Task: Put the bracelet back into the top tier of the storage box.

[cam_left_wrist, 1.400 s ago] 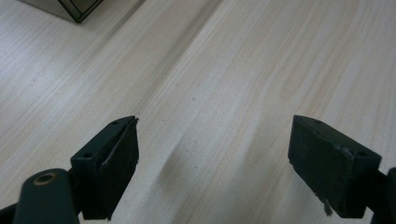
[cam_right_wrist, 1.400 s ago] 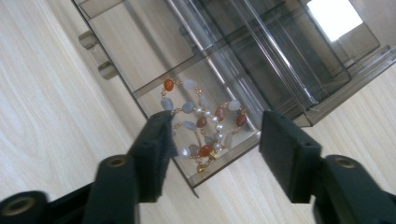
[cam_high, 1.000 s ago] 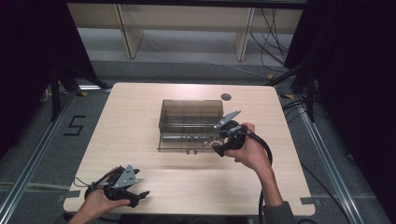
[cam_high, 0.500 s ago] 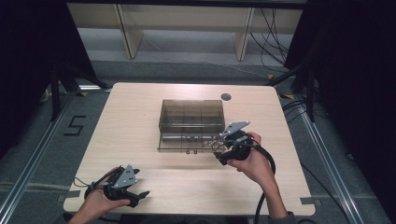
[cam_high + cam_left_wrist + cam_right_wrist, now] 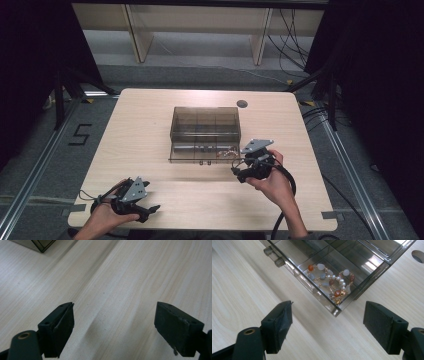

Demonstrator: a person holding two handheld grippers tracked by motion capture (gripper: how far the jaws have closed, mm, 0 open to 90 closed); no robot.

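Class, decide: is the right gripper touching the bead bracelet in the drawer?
Apart. The right gripper view shows the right gripper with open, empty jaws over bare table, while the bead bracelet lies beyond them in the drawer.

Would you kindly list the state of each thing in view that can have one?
Organizer box: smoky clear plastic, its bottom drawer pulled out.
Beaded bracelet: lying loose in the open drawer's corner compartment, not gripped.
Right gripper: jaws have just been opening; open, nothing between them, just in front of the drawer.
Left gripper: open, empty, above bare table.
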